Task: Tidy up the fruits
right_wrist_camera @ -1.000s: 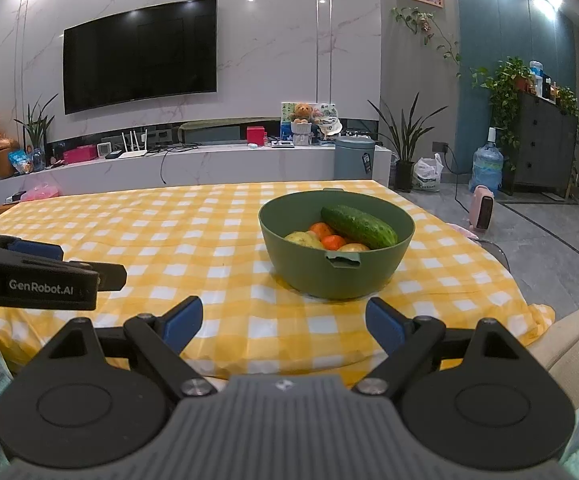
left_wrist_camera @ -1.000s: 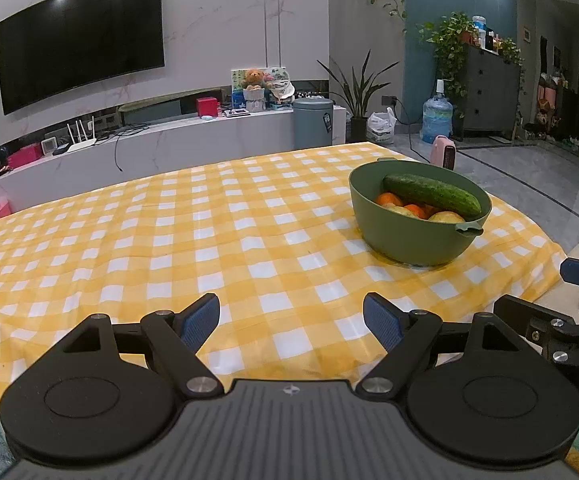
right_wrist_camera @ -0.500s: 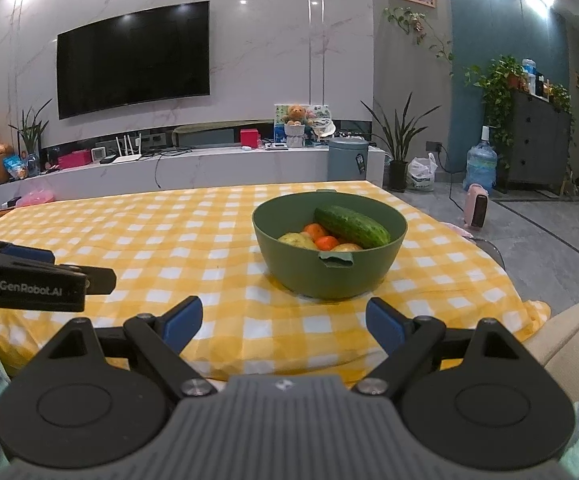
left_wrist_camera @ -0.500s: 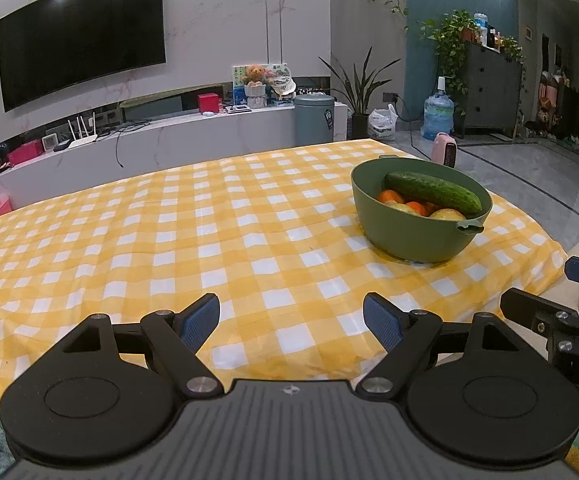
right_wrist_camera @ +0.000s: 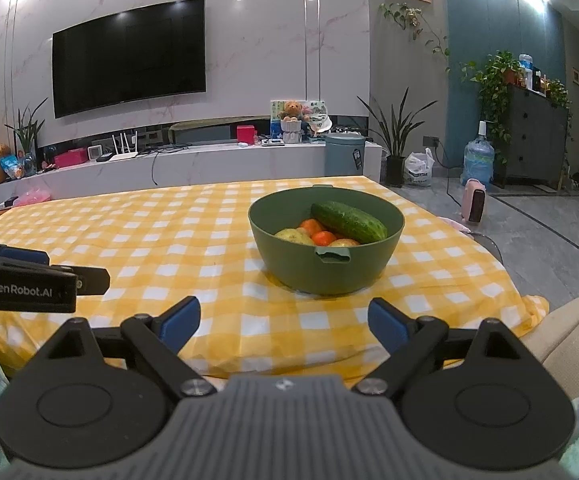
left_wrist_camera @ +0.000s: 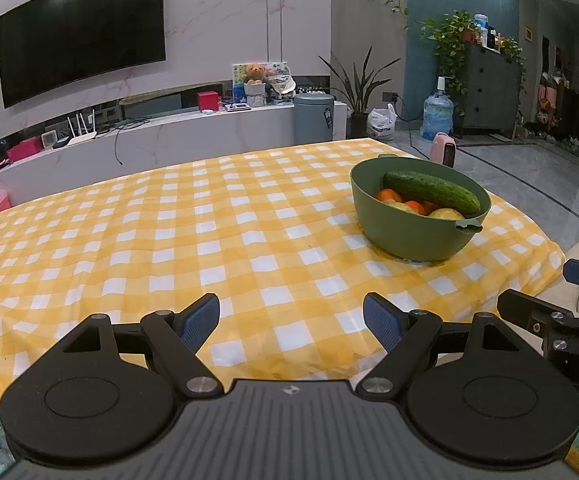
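1. The left gripper (left_wrist_camera: 291, 316) hangs over the near edge of the table with its blue-padded jaws spread wide and nothing between them.
2. The right gripper (right_wrist_camera: 284, 319) sits beside it, jaws likewise wide apart and empty, aimed at the bowl.
3. A yellow-and-white checked tablecloth (left_wrist_camera: 193, 232) covers the whole table, slightly rumpled, and drapes over the near edge.
4. A green bowl (right_wrist_camera: 325, 268) with a small lip handle stands on the cloth toward the right side, well apart from both grippers.
5. A cucumber (right_wrist_camera: 348, 221) lies across the top of the bowl's contents, over oranges (right_wrist_camera: 324, 237) and yellowish fruits (right_wrist_camera: 293, 236) whose kind cannot be told.
6. Behind the table a low marble-look TV bench (right_wrist_camera: 193, 164) carries a router, a red box and a teddy bear (right_wrist_camera: 291, 111).
7. A dark wall-mounted television (right_wrist_camera: 127, 56) hangs on the marbled wall above.
8. To the right are a grey-blue bin (right_wrist_camera: 343, 155), potted plants, a water jug (right_wrist_camera: 479, 159), a pink heater (right_wrist_camera: 474, 202) and a dark cabinet (right_wrist_camera: 537, 136) on a glossy grey floor.
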Tool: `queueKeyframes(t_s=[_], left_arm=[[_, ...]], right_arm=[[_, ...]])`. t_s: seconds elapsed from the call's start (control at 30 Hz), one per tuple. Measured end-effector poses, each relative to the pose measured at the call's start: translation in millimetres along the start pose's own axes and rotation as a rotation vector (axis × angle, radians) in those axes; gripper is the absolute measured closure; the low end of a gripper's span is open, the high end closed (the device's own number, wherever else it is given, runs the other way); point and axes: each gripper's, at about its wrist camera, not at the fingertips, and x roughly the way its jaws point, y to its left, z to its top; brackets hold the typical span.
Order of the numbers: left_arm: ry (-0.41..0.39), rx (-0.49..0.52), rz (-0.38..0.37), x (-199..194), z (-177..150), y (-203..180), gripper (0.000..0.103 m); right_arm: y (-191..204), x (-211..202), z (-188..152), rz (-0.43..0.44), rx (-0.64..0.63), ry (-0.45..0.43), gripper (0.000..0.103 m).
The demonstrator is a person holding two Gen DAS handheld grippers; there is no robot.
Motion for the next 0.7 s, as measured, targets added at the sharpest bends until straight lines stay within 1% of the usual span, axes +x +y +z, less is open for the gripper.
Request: queueKeyframes(t_s=[0.47,0.7], left_arm=[[-0.004,-0.009,-0.001,-1.4,0.2,1.5,0.007],[-0.004,-0.004,0.001,-1.0,0.8,1.0,0.007]], right_arm=[[0.8,4.3,-1.1,0.0,0.004,0.024,0.014],[0.8,4.9,-1.8,0.0,0.008,0.022,0.014]])
